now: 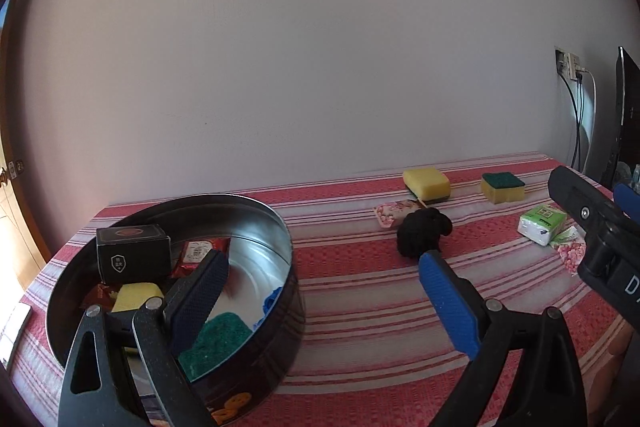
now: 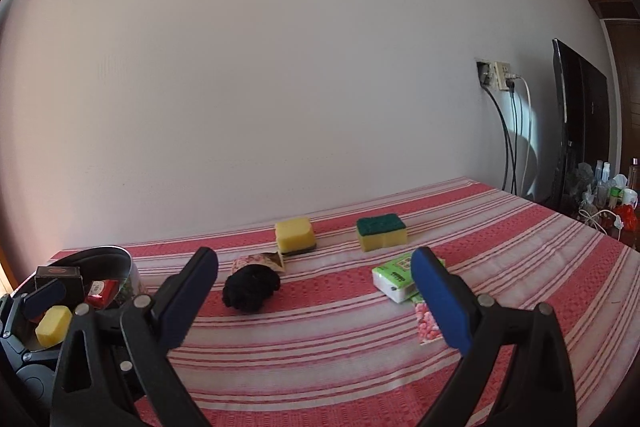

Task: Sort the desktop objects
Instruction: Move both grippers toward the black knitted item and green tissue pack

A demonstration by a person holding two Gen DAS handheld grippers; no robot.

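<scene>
Striped red-and-white tablecloth (image 2: 320, 347) runs back to the bare wall, and there's a broad open lane down the middle of it. Far right, the cloth's edge drops off beside a dark monitor (image 2: 576, 123) and a clutter of bottles.

Left gripper (image 1: 320, 291) hangs over the round metal tin (image 1: 276, 227), jaws spread wide, nothing between them; one finger sits above the tin's inside, the other out over the cloth. Inside the tin: a black box (image 1: 132, 253), a red packet (image 1: 200, 253), a yellow sponge (image 1: 134, 297) and a green scouring pad (image 1: 218, 337).

Right gripper (image 2: 316, 303) is also wide apart and holding nothing, low over the cloth.

Out in the open: a black knotted bundle (image 2: 251, 287) near centre, touching a floral packet (image 2: 260, 261). Behind it, near the wall, a yellow sponge lying dark-side down (image 2: 294, 233), and well apart to its right a green-topped sponge (image 2: 381, 231). A green-and-white tissue pack (image 2: 394, 277) sits just beside the right finger, overlapping a second floral packet (image 2: 426, 323).
</scene>
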